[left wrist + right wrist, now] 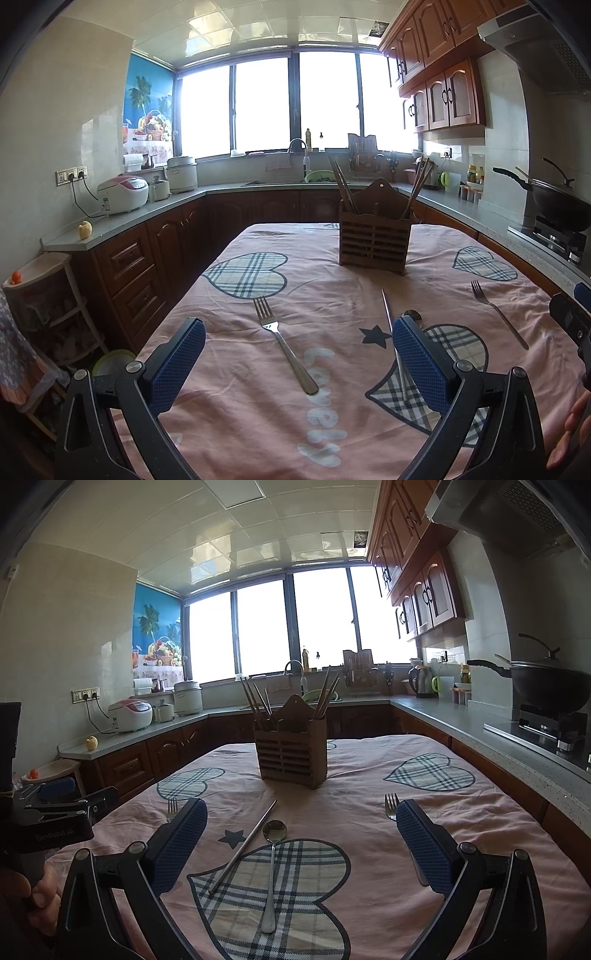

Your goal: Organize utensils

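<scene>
i am holding my left gripper and right gripper spread wide and empty. two steel forks, a steel spoon and a metal chopstick are lying loose on the pink cloth, short of the slatted wooden holder with chopsticks. i judge a pick-up is coming next.

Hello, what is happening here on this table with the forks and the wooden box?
A person holds a two-finger gripper in each hand above a table with a pink cloth. Both the left gripper and the right gripper are open and hold nothing. On the cloth lie two forks, a spoon and a metal chopstick. The wooden utensil holder stands upright further back, with wooden chopsticks in it.
</scene>
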### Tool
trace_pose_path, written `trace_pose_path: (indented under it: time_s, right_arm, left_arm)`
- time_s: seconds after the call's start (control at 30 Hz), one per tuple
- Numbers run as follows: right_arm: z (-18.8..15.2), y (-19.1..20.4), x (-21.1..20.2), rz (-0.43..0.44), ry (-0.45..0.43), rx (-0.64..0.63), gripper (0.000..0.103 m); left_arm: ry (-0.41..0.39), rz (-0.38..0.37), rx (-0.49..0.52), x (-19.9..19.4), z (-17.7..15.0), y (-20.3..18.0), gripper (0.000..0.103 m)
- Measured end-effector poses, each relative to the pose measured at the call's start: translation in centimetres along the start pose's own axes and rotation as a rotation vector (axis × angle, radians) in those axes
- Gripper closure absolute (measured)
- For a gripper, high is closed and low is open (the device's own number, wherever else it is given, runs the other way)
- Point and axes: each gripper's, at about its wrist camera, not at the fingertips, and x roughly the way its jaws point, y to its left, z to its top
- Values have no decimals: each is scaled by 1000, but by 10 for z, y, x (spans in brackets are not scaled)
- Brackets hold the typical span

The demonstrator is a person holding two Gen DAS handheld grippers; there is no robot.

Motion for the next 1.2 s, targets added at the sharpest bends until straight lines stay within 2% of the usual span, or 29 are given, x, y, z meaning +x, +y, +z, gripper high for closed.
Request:
trace_pose_path:
  time_s: [1.2]
  right_arm:
    - [8,1,-6,11,-22,2,0]
  left_arm:
    - [2,-5,3,-1,0,-7,1]
